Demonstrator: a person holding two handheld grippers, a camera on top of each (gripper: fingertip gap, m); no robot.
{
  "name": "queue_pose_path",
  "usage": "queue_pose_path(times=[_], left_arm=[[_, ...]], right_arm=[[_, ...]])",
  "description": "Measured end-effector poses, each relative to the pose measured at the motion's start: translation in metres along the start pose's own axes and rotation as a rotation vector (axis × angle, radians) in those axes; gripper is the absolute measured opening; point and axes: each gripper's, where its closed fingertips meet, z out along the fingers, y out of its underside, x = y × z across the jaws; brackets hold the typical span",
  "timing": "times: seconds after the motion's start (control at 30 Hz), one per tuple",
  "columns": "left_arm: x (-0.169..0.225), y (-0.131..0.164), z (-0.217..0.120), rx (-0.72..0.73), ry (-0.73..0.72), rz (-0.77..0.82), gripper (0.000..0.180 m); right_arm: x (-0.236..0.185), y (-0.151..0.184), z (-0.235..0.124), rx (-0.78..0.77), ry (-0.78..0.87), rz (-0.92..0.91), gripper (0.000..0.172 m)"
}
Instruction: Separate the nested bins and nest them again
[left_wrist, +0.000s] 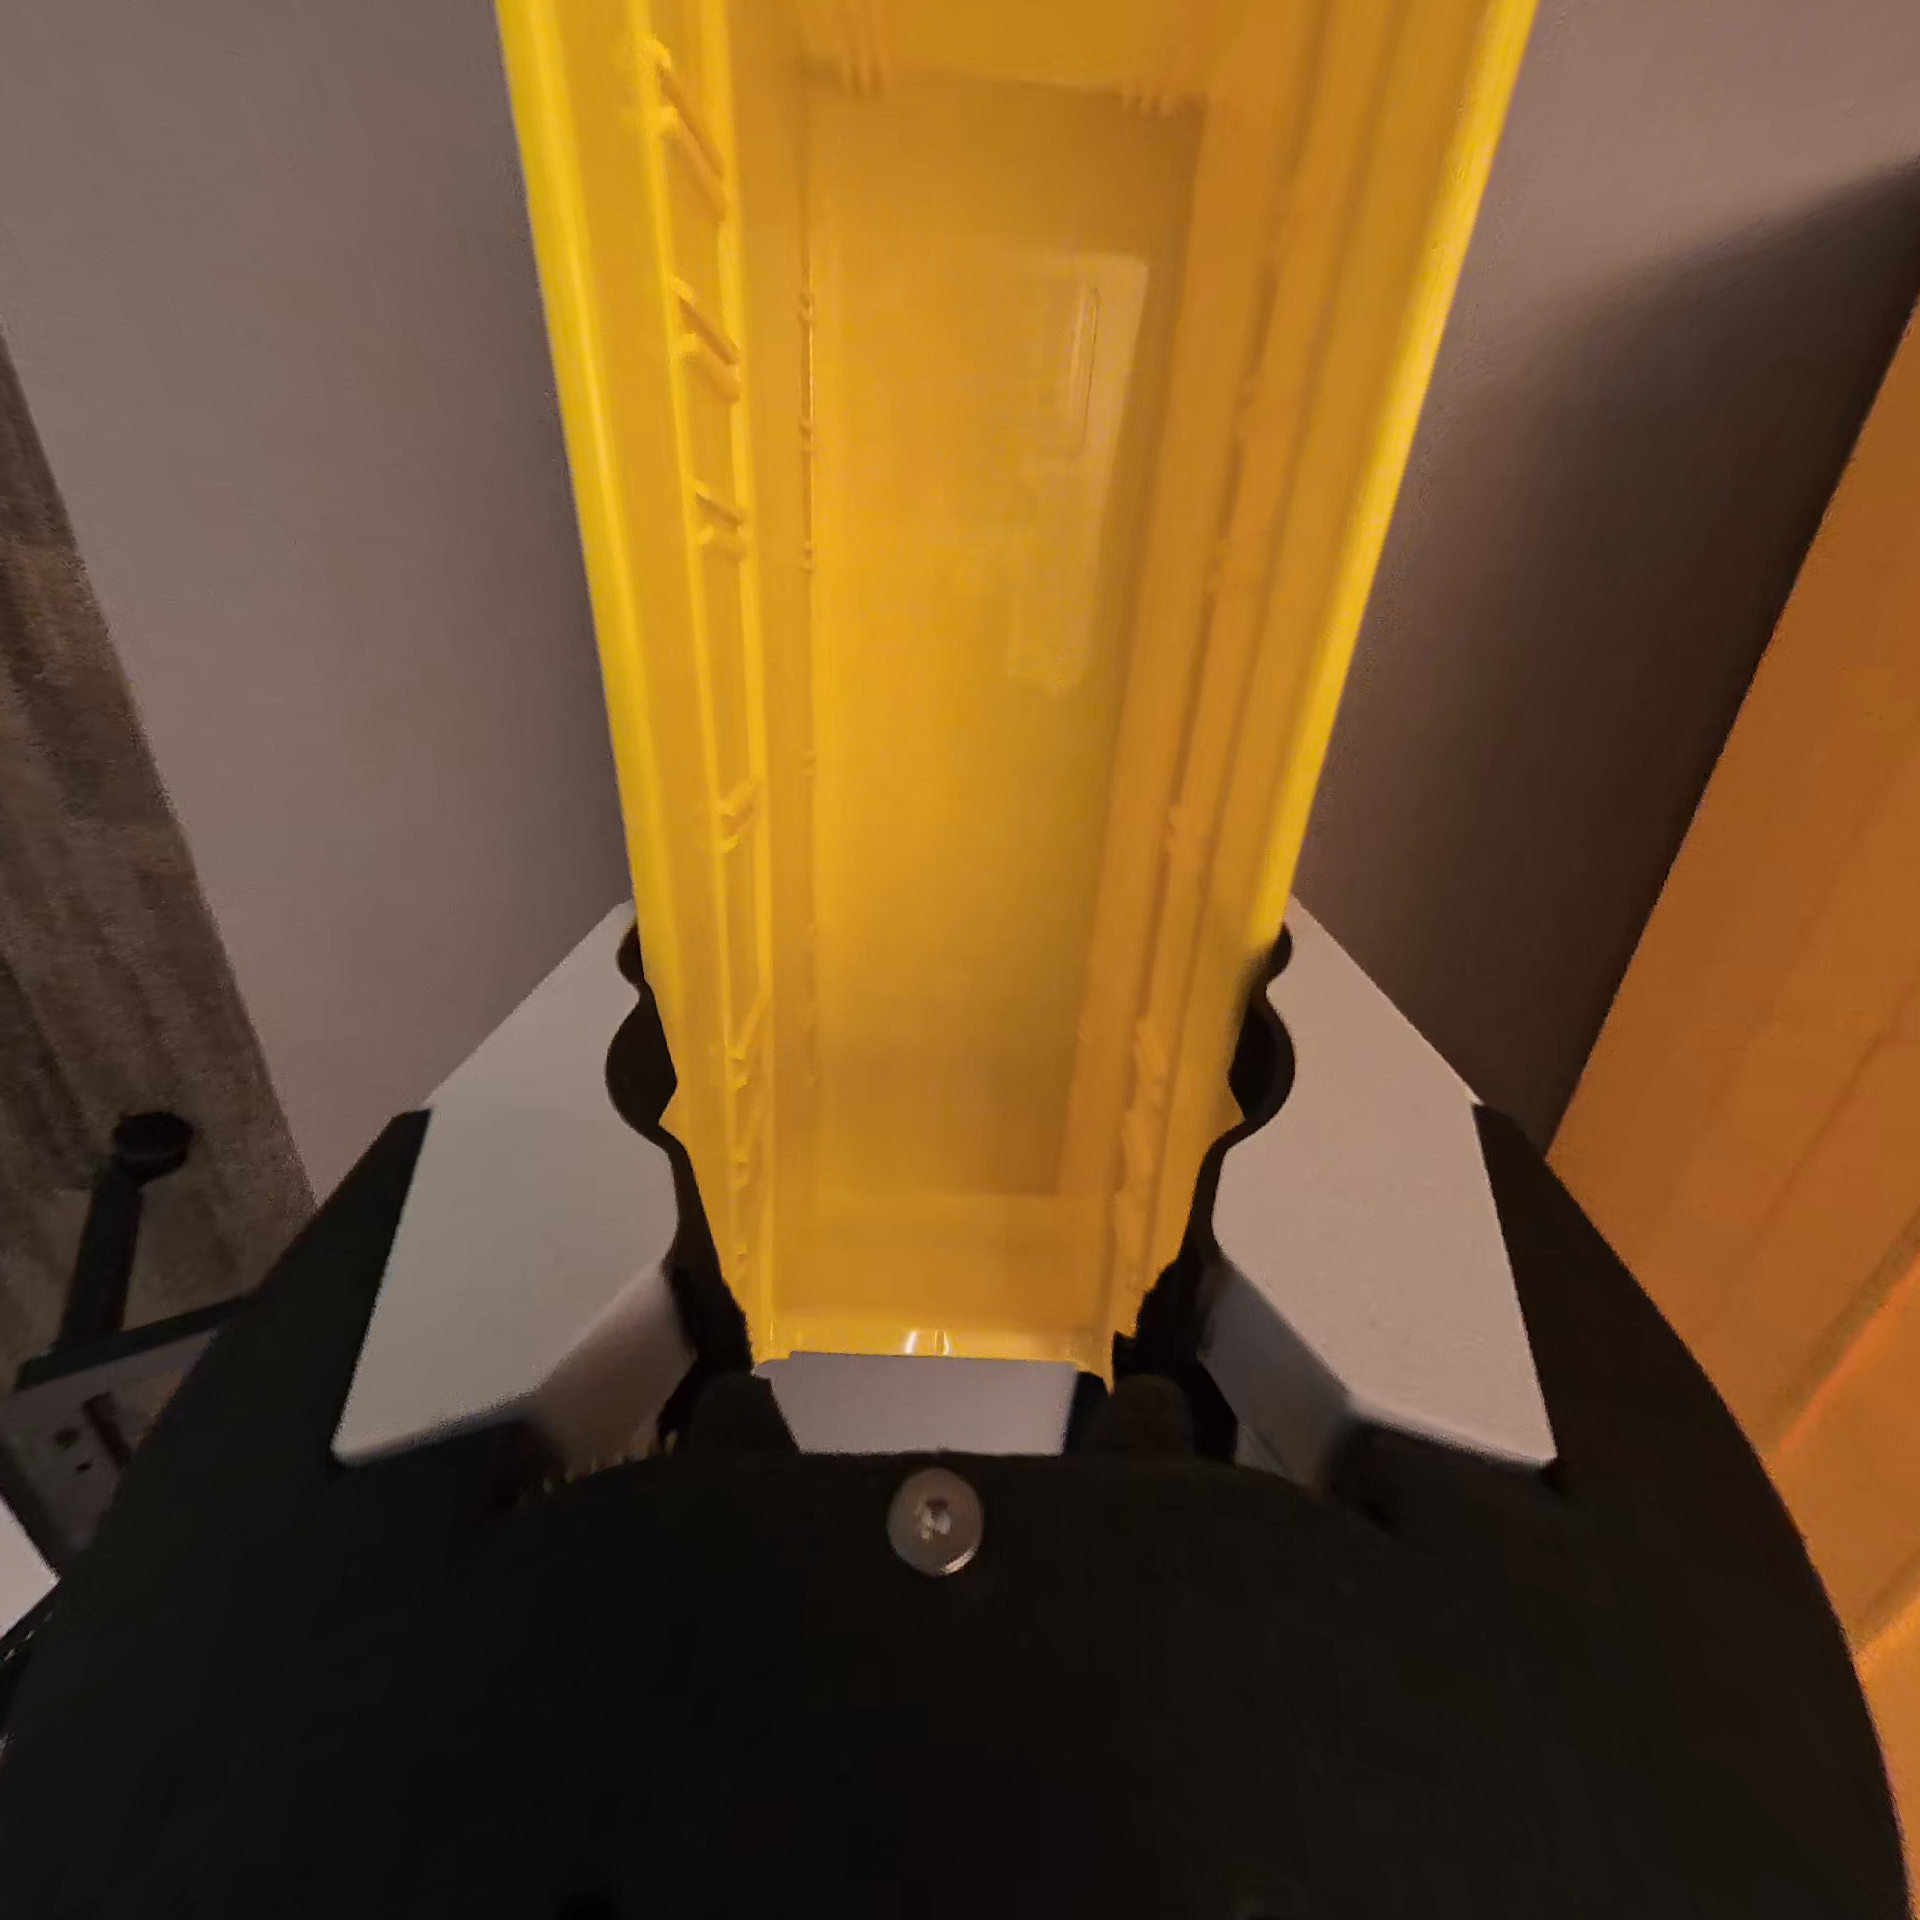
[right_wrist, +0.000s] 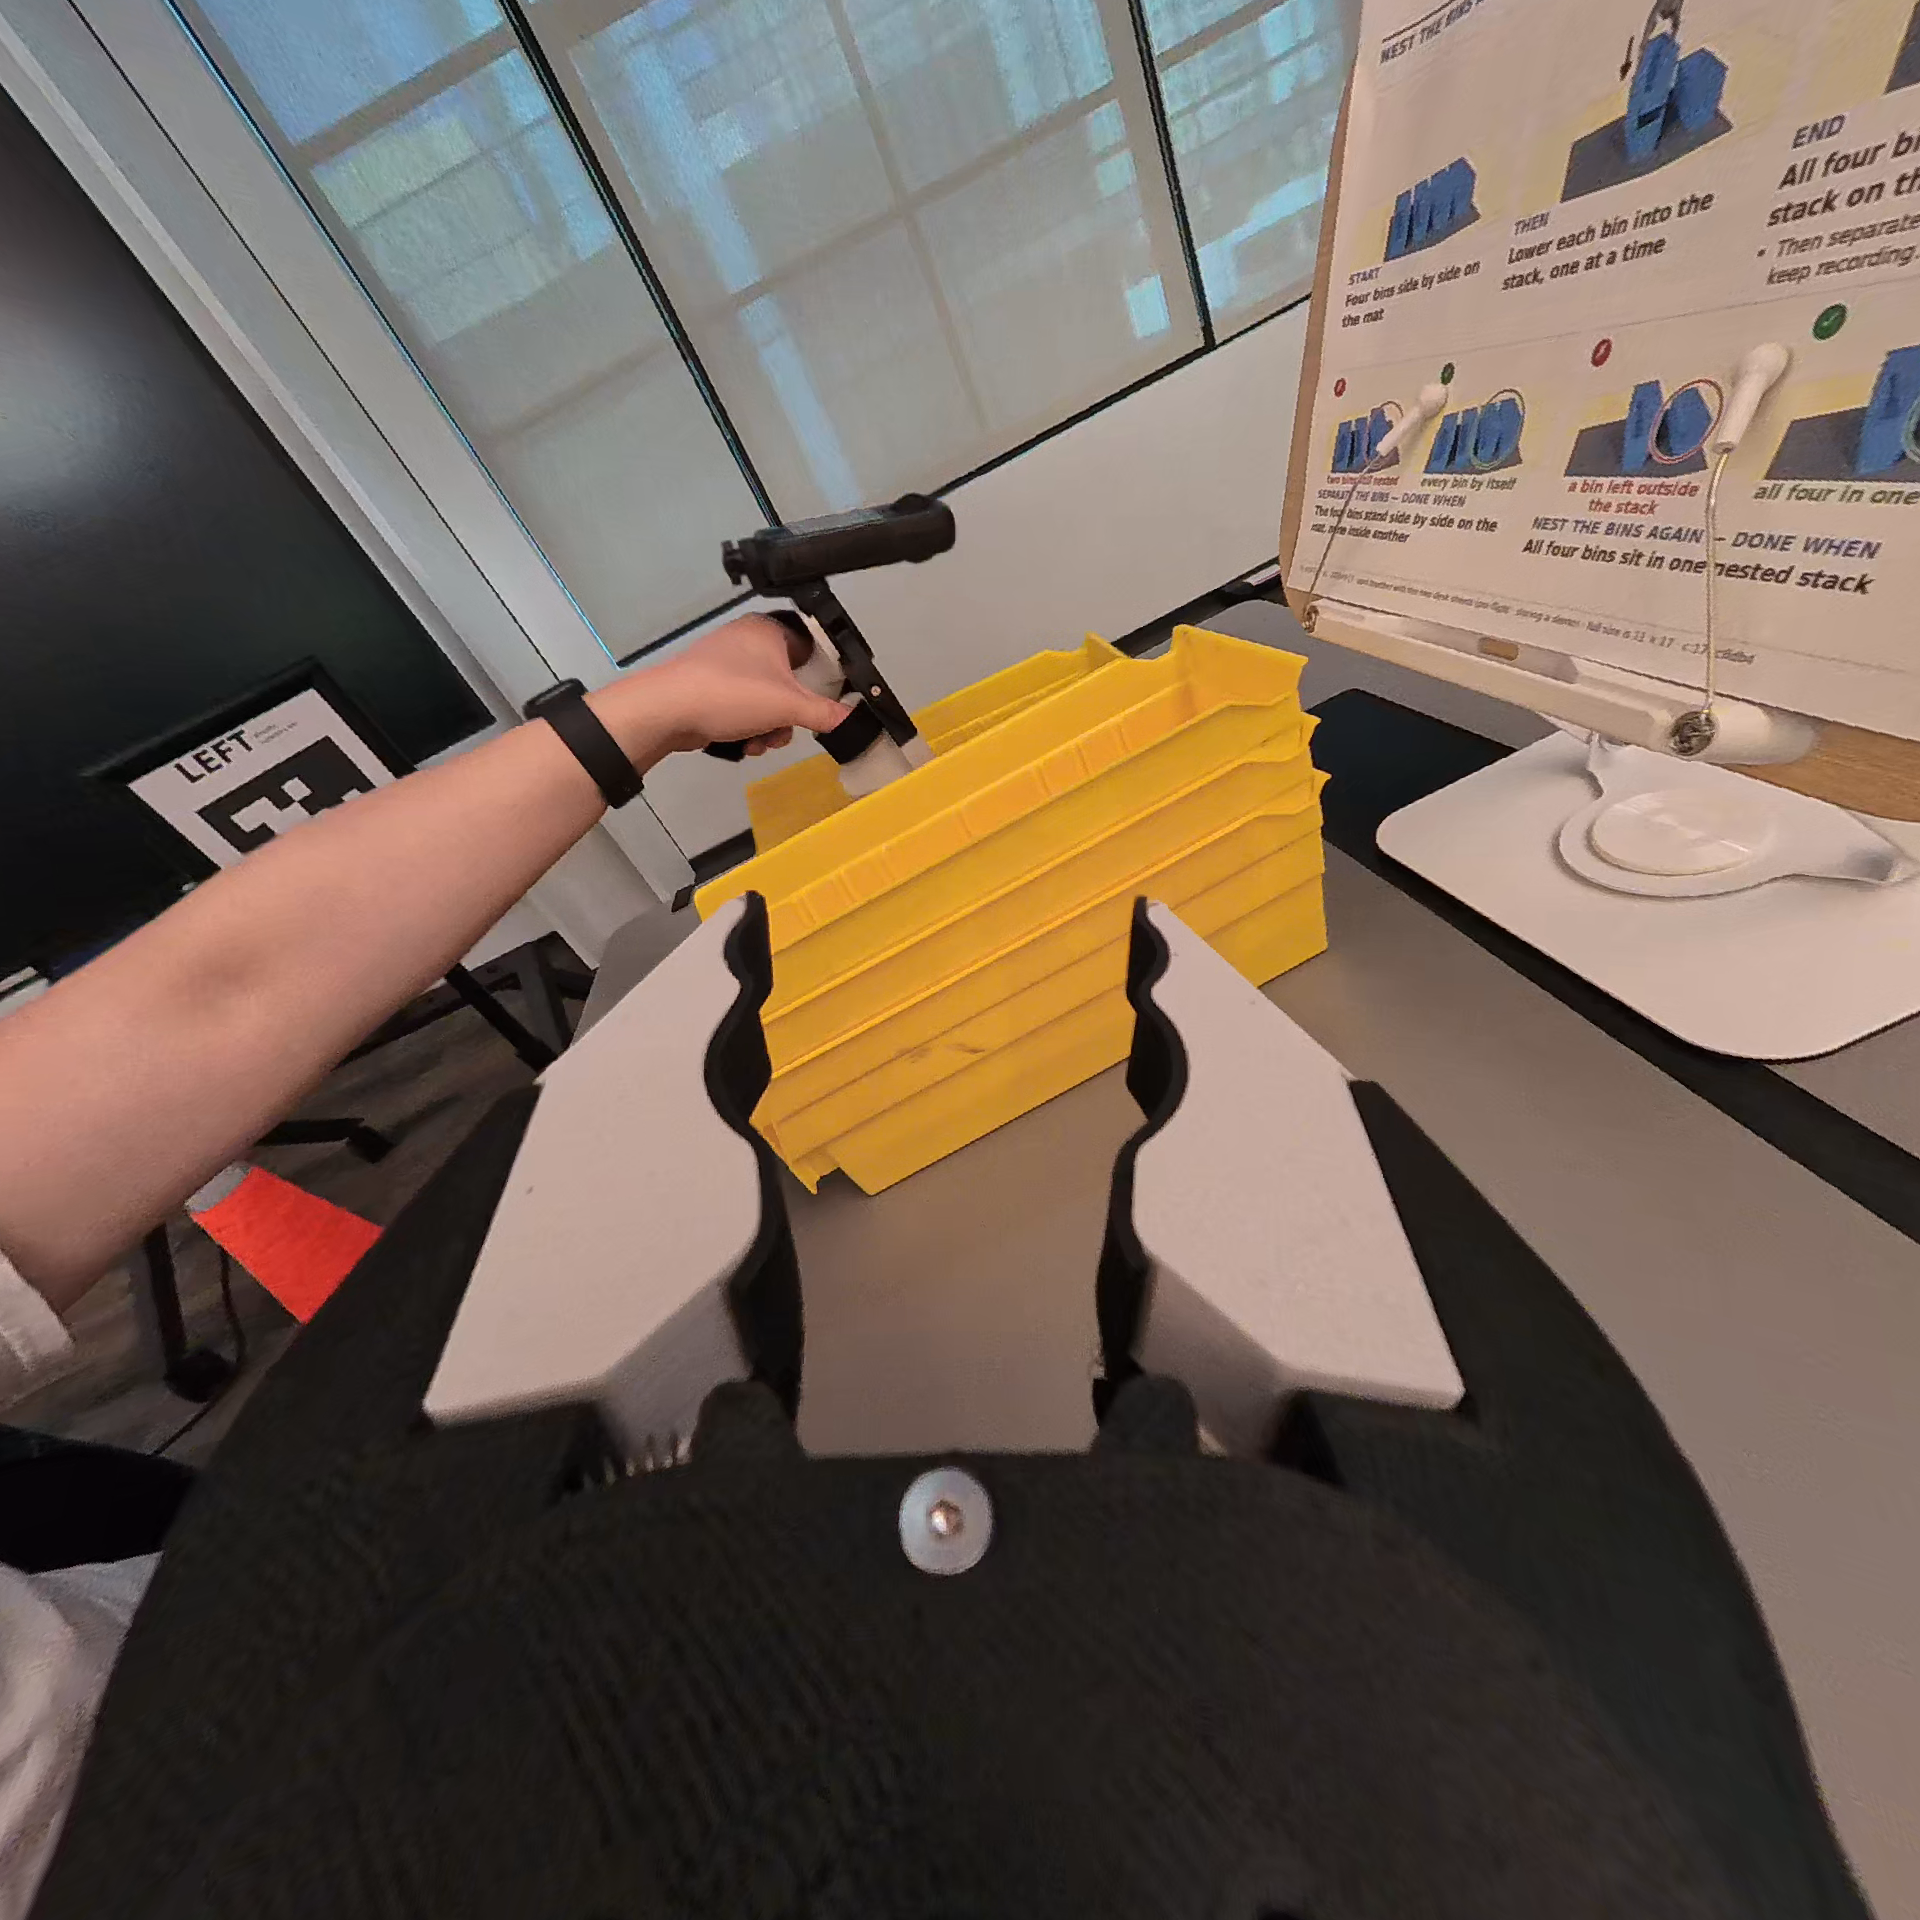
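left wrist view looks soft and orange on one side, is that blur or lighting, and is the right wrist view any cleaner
Left wrist view: the yellow bin is close and slightly motion-smeared, with a warm orange cast at the right edge. Right wrist view: sharper on the nested bins; wide-angle distortion bends the window frames, and the poster blurs toward the edge.

Four yellow bins (right_wrist: 1039, 935) sit nested in one stack on the table (right_wrist: 1455, 1195), and just behind that stack a further yellow wall (right_wrist: 800, 800) and rim show, though how many bins they belong to cannot be told. Two tongs are in sight: one (right_wrist: 940, 997) in front of the stack with two grey fingers (right_wrist: 644, 1143) apart, and one (right_wrist: 873, 727) behind the stack, held by the single hand (right_wrist: 727, 686), whose wrist carries one black band (right_wrist: 592, 743). Right of the stack stand one instruction board (right_wrist: 1621, 312) and one white base (right_wrist: 1662, 914), and left of it one marker sign (right_wrist: 260, 779).
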Motion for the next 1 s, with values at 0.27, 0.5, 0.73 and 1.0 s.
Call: queue_pose_path(times=[0.27, 0.5, 0.73, 1.0], left_arm=[[0.007, 0.015, -0.043, -0.094, 0.021, 0.001, 0.109], [0.039, 0.006, -0.137, -0.043, 0.016, 0.043, 0.110], [0.100, -0.019, -0.229, 0.106, 0.118, 0.024, 0.114], [0.153, -0.024, -0.228, 0.113, 0.248, 0.001, 0.111]], right_arm=[[0.007, -0.002, -0.004, 0.014, 0.014, 0.030, 0.068], [0.014, 0.003, -0.004, -0.012, 0.049, 0.021, 0.068], [0.024, 0.023, 0.001, -0.111, 0.094, 0.001, 0.068], [0.044, 0.041, 0.002, -0.180, 0.166, 0.034, 0.068]])
